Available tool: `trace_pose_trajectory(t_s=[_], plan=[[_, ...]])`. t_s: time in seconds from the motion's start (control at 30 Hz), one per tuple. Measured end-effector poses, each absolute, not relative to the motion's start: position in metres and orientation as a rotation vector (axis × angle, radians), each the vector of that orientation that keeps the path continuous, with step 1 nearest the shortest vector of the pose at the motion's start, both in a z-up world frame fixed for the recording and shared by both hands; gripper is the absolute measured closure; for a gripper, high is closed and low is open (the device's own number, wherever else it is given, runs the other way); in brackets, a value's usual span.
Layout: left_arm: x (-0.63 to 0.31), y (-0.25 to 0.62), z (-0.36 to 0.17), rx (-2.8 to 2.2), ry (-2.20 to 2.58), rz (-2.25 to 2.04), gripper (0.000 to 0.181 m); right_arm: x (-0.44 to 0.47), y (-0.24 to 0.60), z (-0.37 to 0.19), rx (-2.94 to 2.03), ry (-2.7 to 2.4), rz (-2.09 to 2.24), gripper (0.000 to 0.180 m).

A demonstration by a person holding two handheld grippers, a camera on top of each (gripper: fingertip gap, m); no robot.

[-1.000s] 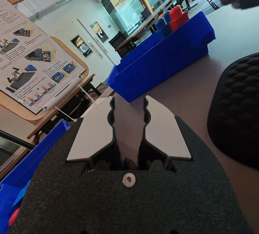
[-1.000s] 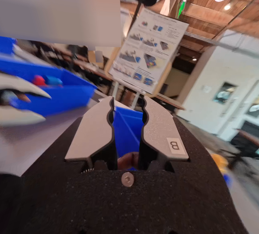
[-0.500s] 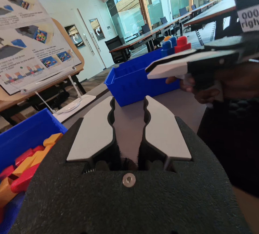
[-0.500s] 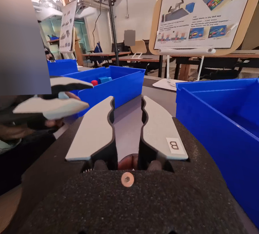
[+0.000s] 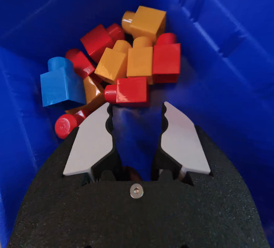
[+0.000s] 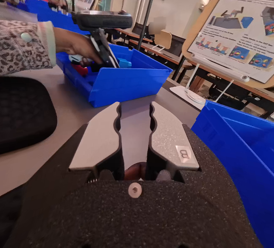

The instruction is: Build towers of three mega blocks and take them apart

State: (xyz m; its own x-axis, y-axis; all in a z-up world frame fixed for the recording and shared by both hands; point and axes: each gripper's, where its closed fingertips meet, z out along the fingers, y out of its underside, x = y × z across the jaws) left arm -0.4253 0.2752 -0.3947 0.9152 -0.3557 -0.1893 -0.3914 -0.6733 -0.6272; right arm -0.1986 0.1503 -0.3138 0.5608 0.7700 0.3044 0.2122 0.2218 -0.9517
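No tower exists yet: my left gripper (image 5: 137, 107), spread and empty, hovers over loose blocks (image 5: 132, 90) in the bin (image 5: 222, 47); my right gripper (image 6: 134, 107) waits, slightly parted and empty.

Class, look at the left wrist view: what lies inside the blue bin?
Inside the blue bin lies a loose pile of red, orange and blue blocks. The open left gripper hides the near floor, and lower blocks are partly covered.

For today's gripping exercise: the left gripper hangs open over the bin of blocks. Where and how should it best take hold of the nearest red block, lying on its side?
Probably grip the red block across its square body, not the round stud pointing left. The left gripper comes straight from above, closing on the flat near and far faces.
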Motion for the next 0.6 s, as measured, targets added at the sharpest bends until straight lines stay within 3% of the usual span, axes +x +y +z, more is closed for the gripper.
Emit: trace_pose_trajectory(t_s=[0.3,0.47,0.6], plan=[[-0.426,0.289,-0.387,-2.207,0.612,0.246,0.126,-0.215,0.142,-0.346,-1.291,-1.237,0.269,0.141],[-0.362,0.247,-0.28,-1.511,0.748,0.068,0.127,-0.214,0.141,-0.345,-1.301,-1.233,0.292,0.136],[-0.283,0.164,-0.219,-0.997,0.809,-0.125,0.127,-0.212,0.131,-0.309,-1.315,-1.013,0.687,0.124]])
